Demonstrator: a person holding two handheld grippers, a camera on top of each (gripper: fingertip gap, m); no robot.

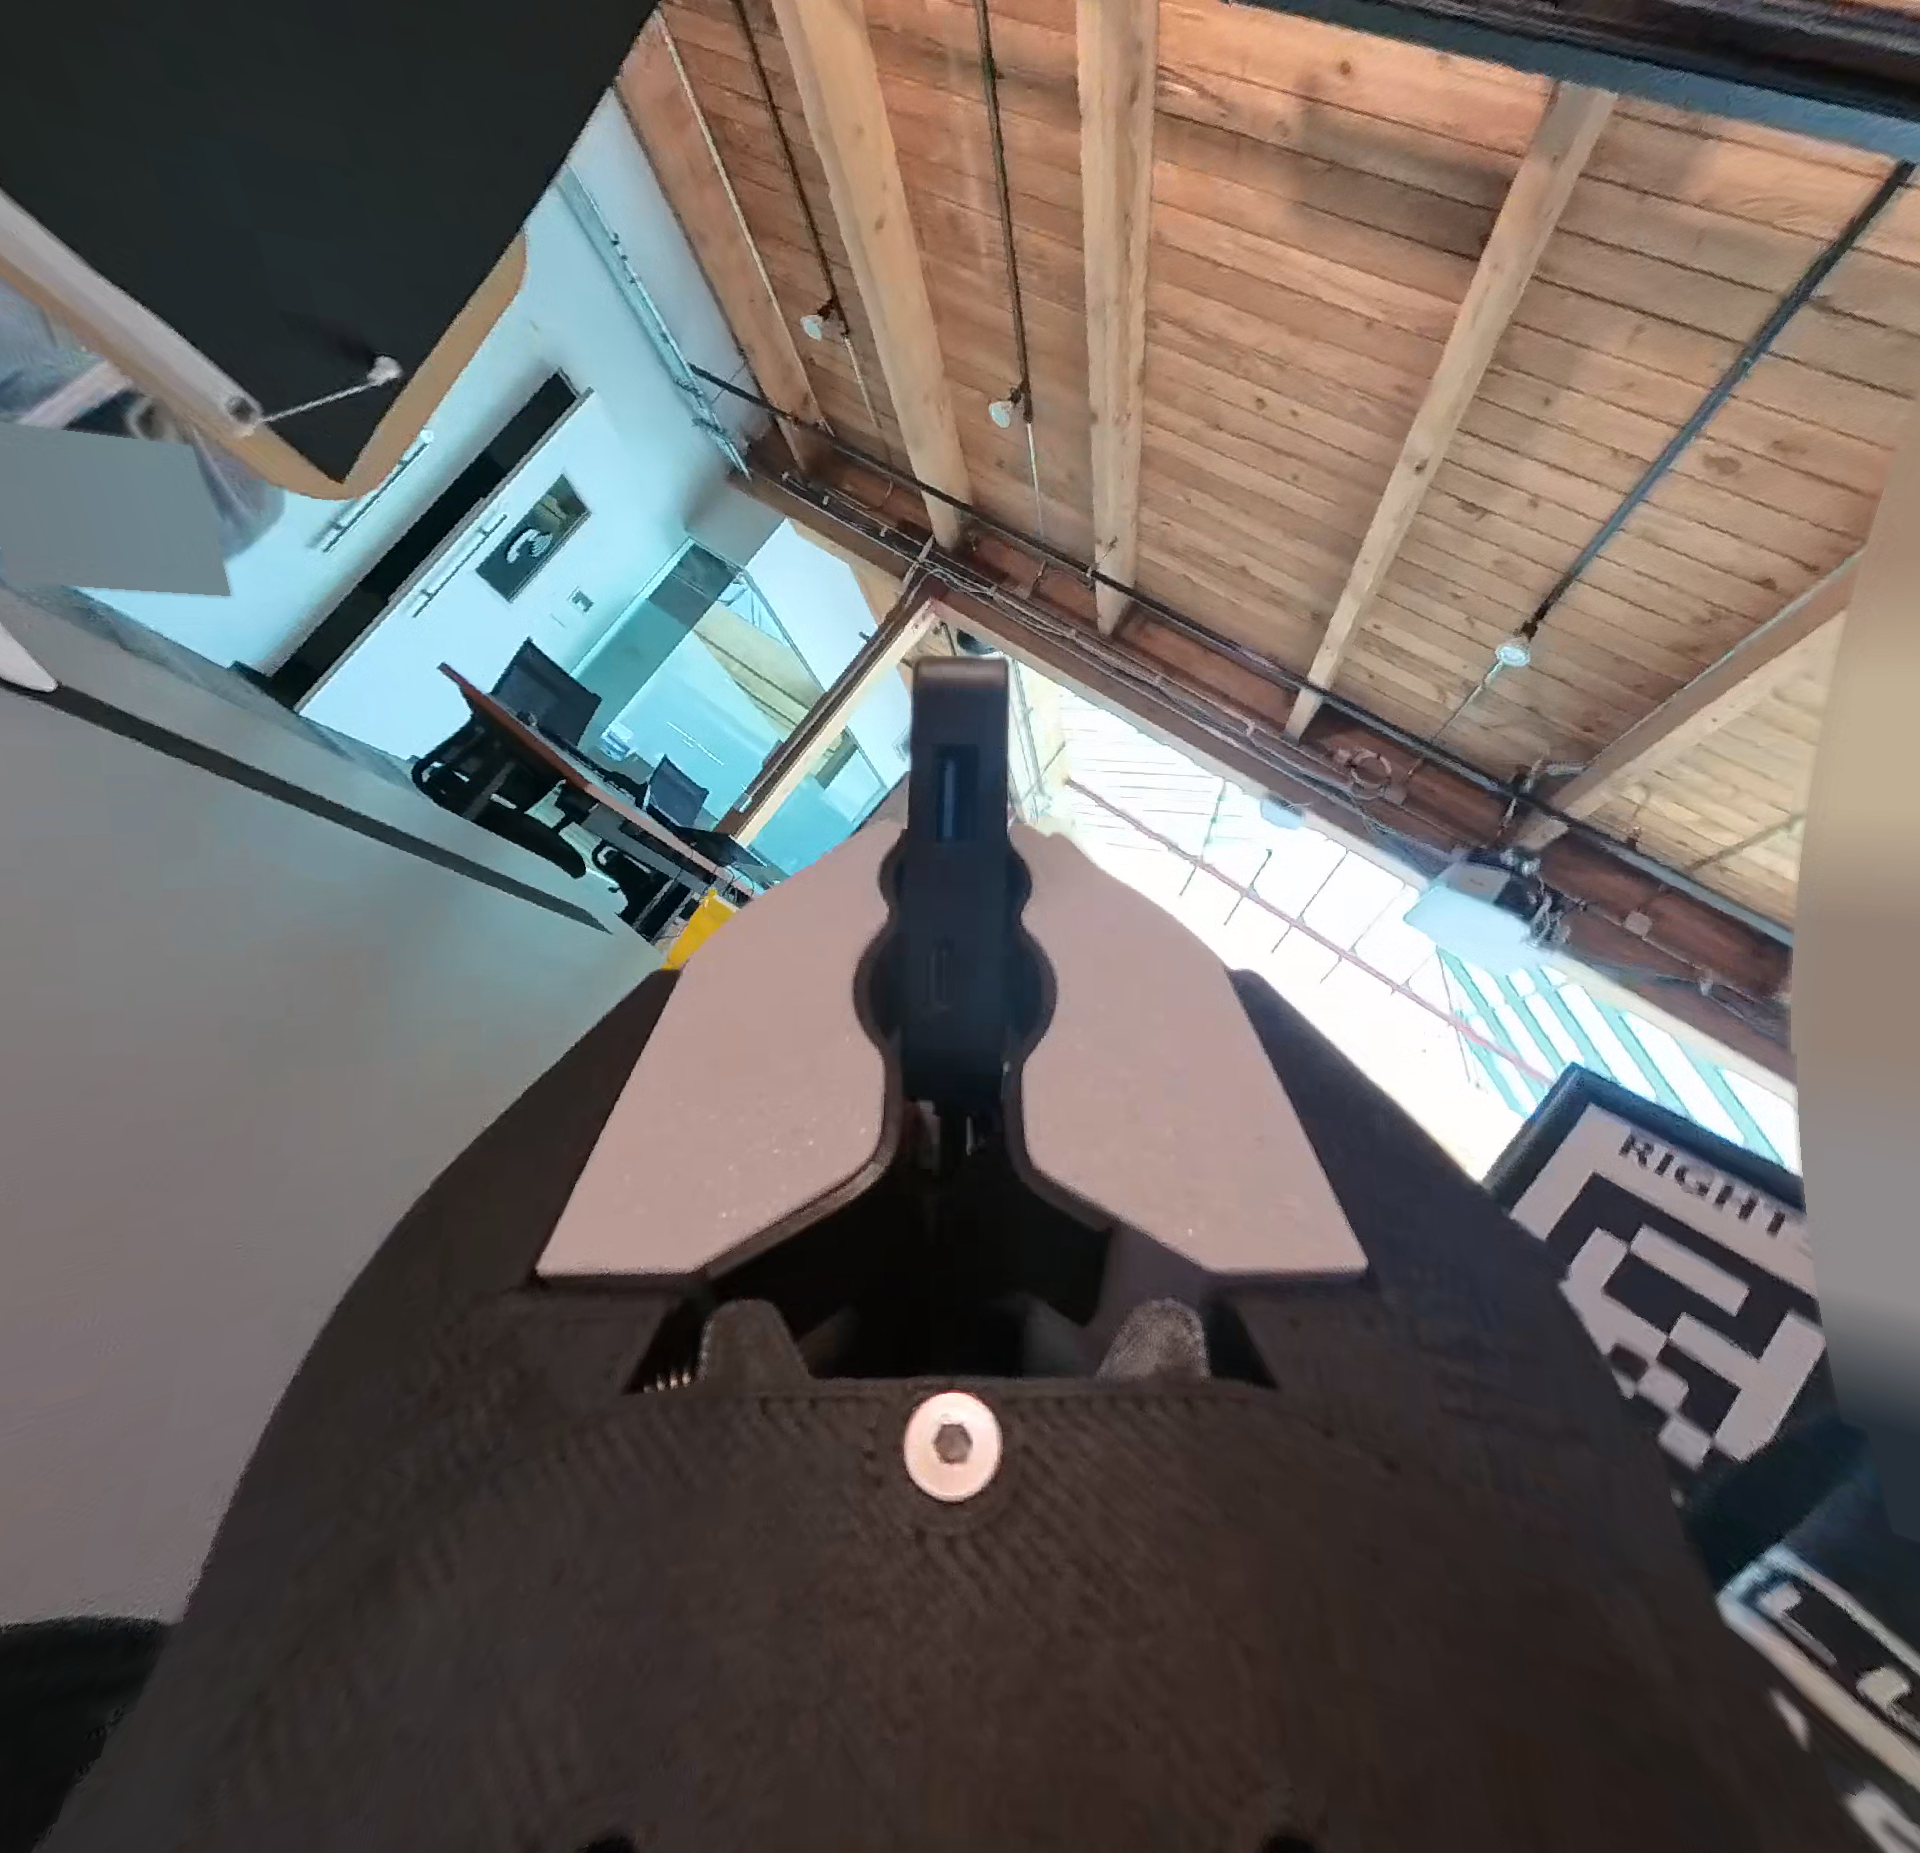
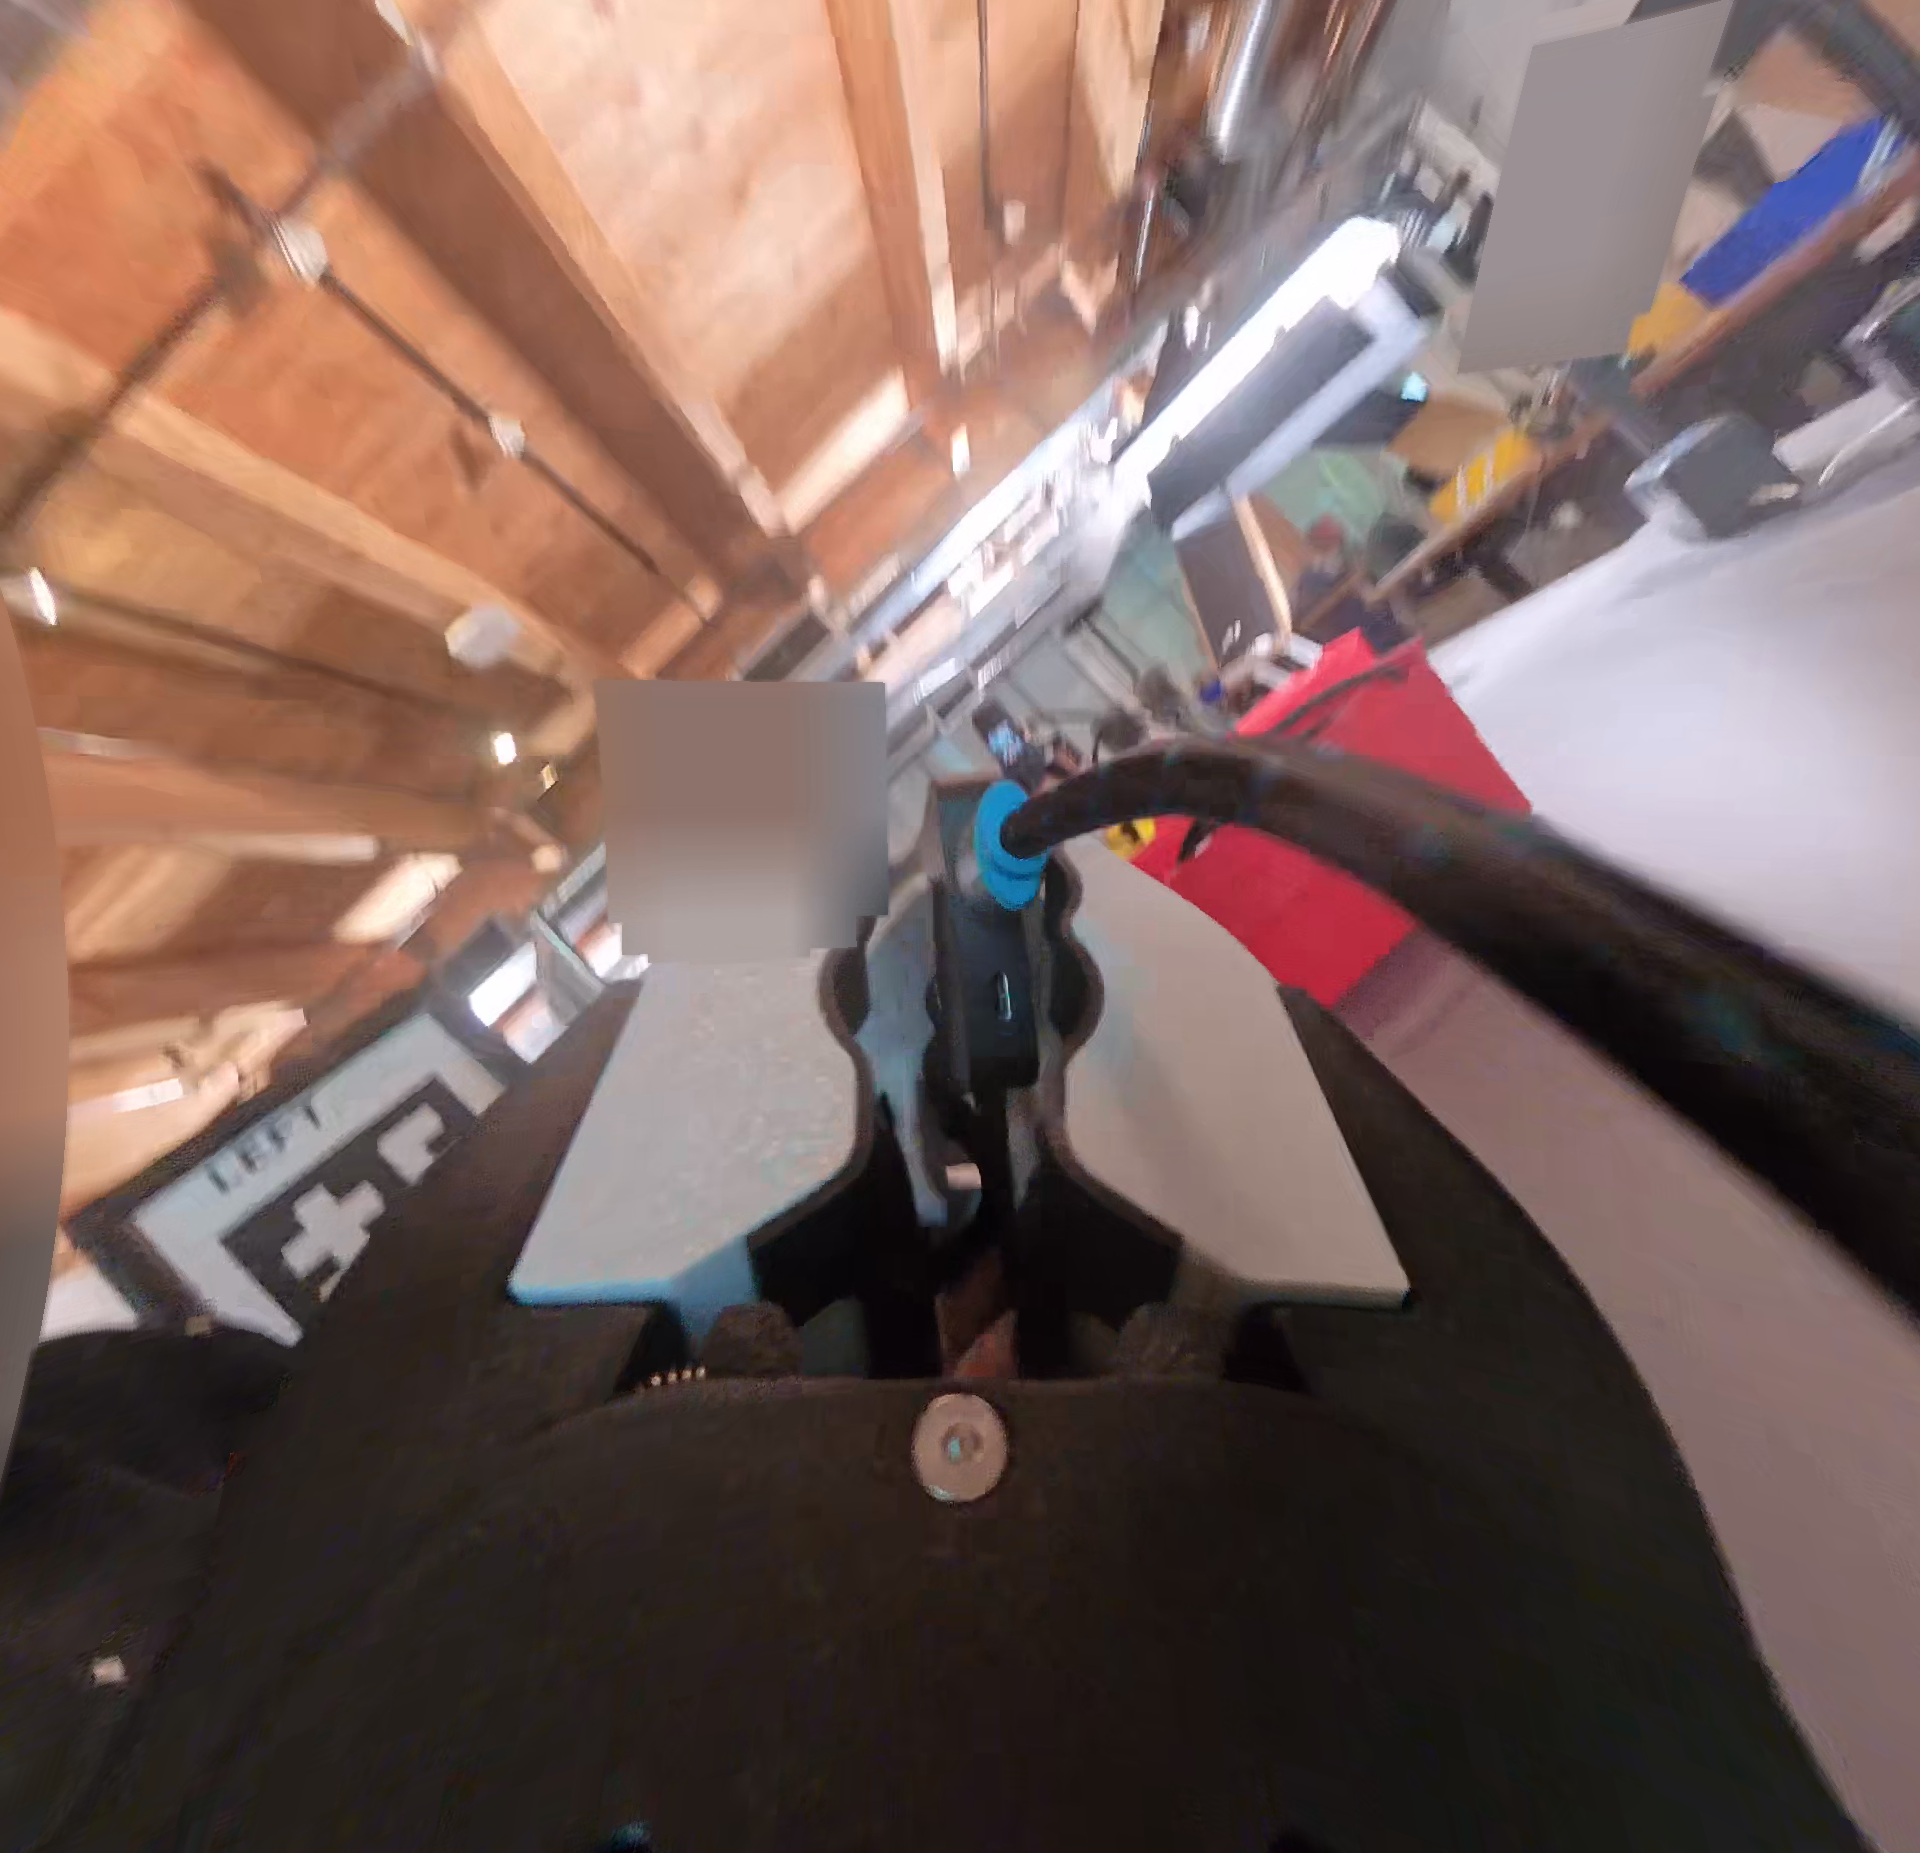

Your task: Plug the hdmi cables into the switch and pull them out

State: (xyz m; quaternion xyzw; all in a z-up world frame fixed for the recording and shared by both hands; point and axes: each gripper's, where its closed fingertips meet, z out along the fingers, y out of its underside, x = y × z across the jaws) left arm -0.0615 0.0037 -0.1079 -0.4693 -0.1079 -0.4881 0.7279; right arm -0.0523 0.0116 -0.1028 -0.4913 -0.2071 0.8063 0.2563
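In the left wrist view my left gripper (image 1: 954, 930) is shut on the black HDMI switch (image 1: 954, 847). The switch stands edge-on between the grey fingers (image 1: 758, 1065), with a blue port on its edge, and points up at the ceiling. No cable is in it in this view. In the right wrist view my right gripper (image 2: 956, 982) grips a black HDMI plug (image 2: 987, 993) with a blue collar (image 2: 1000, 847). The plug lies against the right finger (image 2: 1195, 1086). Its thick black cable (image 2: 1507, 899) bends away to the right. This view is blurred.
Both grippers point up at a wooden beam ceiling (image 1: 1299, 297). The right gripper's marker plate (image 1: 1683, 1273) is at the left view's lower right. The left gripper's marker plate (image 2: 312, 1211) is at the right view's lower left. A red box (image 2: 1351, 827) stands on a white table (image 2: 1714, 712).
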